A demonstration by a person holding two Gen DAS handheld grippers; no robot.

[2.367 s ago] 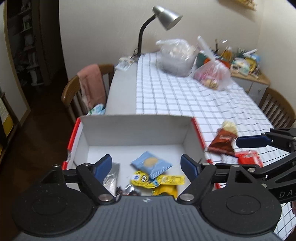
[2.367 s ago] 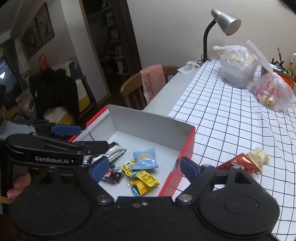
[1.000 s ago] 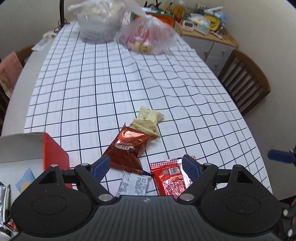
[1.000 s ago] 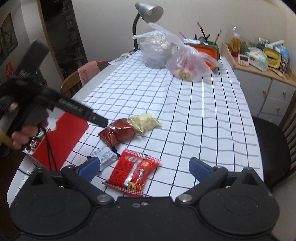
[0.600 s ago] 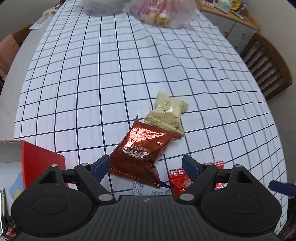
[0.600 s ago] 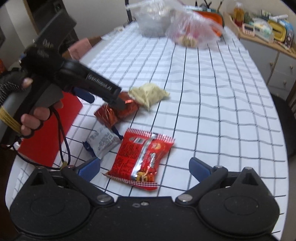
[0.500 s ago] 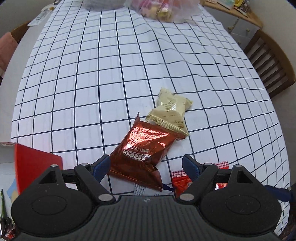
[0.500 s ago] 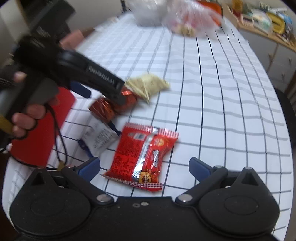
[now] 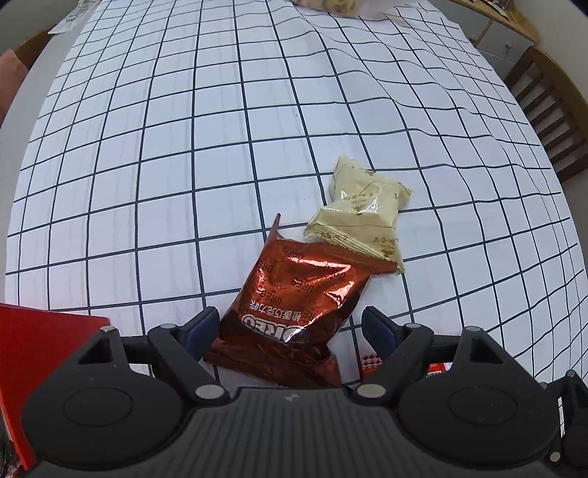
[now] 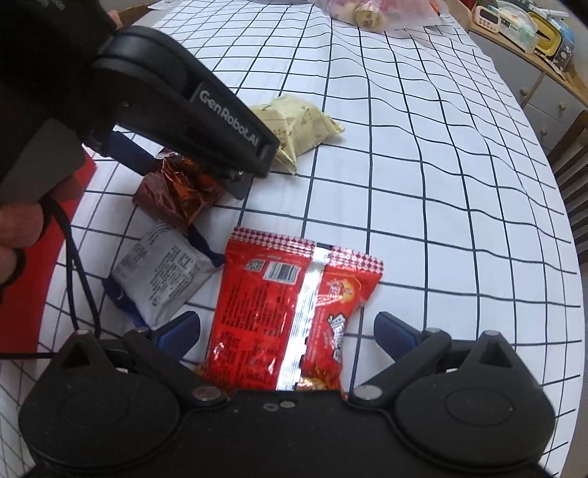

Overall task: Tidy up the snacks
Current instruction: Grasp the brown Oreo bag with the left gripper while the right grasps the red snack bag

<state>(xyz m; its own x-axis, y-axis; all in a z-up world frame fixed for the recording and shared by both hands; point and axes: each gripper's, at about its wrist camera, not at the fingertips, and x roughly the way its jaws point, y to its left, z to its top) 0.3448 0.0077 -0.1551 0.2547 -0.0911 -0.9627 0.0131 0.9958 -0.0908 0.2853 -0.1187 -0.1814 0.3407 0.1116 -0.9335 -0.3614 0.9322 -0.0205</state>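
Observation:
A shiny brown Oreo bag [image 9: 294,301] lies on the checked tablecloth, and my left gripper [image 9: 290,325] hangs open over its near end, one blue pad on each side, not pressing. A cream packet [image 9: 362,217] rests against the bag's far edge. In the right wrist view a red snack bag [image 10: 290,309] lies seam-up between the open jaws of my right gripper [image 10: 286,331], pads apart from it. The left gripper [image 10: 176,161] shows there too, over the Oreo bag [image 10: 176,191]. A grey-white packet [image 10: 161,279] lies left of the red bag.
The red wall of the snack box [image 9: 33,349] stands at the left edge of the table. A wooden chair [image 9: 551,110] is off the table's right side. A clear bag of goods [image 10: 371,11] sits at the far end. Bare checked cloth [image 9: 183,128] stretches beyond the snacks.
Both grippers have come down closer to the table. The Oreo bag now sits between the left jaws and the red bag between the right jaws. Jaw widths look unchanged.

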